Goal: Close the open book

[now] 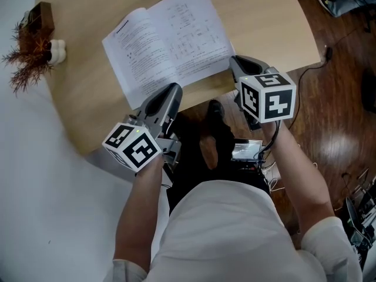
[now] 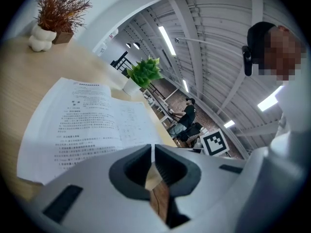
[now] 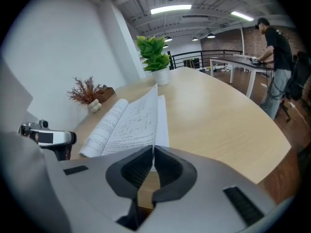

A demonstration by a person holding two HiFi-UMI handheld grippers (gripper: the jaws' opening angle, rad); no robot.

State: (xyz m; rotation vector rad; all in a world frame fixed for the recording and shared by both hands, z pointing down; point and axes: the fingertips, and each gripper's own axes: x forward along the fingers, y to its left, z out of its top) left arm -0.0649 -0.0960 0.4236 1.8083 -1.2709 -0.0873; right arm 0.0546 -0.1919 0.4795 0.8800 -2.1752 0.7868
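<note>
Probably office: long desks, potted plant.

Light wooden table, rounded edge; open book lies flat close to the near edge, printed pages up; white vase of dried reddish sprigs stands just beside a small brown box at the left edge; potted green plant stands beyond the book.

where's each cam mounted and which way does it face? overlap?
Head view: on the head, steeply down at table, open book, left tool, right tool; forearms, torso show.
Left gripper view: on left tool, along shut jaws across book to green plant; person's head at right.
Right gripper view: on right tool, along shut jaws over book to plant; no body shows.
Shared: both gripper views: book, plant.
</note>
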